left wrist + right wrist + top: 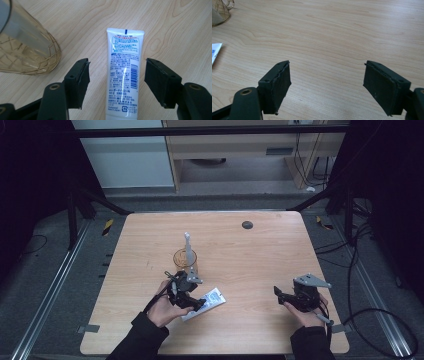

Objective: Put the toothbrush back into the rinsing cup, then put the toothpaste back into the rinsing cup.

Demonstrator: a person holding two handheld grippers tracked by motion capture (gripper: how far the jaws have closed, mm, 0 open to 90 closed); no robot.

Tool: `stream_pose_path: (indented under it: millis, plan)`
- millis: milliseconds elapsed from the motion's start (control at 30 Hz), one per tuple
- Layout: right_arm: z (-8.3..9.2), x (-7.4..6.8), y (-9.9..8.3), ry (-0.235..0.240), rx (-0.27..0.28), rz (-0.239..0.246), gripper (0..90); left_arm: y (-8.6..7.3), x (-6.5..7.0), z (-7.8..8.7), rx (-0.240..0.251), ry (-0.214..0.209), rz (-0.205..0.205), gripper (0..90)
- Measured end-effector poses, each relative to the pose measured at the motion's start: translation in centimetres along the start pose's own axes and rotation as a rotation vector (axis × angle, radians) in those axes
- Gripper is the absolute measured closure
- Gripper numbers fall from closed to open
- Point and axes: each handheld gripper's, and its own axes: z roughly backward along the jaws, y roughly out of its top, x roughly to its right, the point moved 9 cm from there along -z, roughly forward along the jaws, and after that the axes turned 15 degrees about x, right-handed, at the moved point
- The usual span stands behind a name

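At far left we see an amber glass cup (23, 50) standing on the desk (260, 255). Beside it our left gripper (116, 82) has its fingers (81, 82) spread, the white tube (124, 72) lying flat between them, untouched. Well apart, our right gripper (327, 86) hovers with fingers spread over bare wood.

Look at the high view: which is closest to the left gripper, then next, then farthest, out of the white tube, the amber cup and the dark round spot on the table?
1. White tube: lying flat right under the left gripper.
2. Amber cup: just beyond it, upright with something pale standing inside.
3. Dark round spot: far off, near the table's far edge.
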Motion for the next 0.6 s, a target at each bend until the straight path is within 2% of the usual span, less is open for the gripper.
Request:
stream_pose_path:
  millis: [200, 500, 567, 600]
  plan:
    - [-0.1, -0.1, -0.1, 0.003, -0.01, -0.003, 21.5, -0.4, 0.2, -1.3, -0.055, -0.013, -0.014, 35.5]
    - [-0.2, -0.1, -0.5, 0.007, -0.018, 0.008, 21.5, -1.3, 0.5, -2.9, -0.11, -0.033, -0.02, 36.6]
    - [-0.1, -0.3, -0.6, 0.009, -0.026, -0.004, 21.5, -1.4, 0.7, -3.3, -0.12, -0.045, -0.024, 36.7]
    - [-0.2, -0.2, -0.7, 0.011, -0.026, 0.008, 21.4, -1.4, 0.7, -3.4, -0.126, -0.048, -0.024, 36.7]
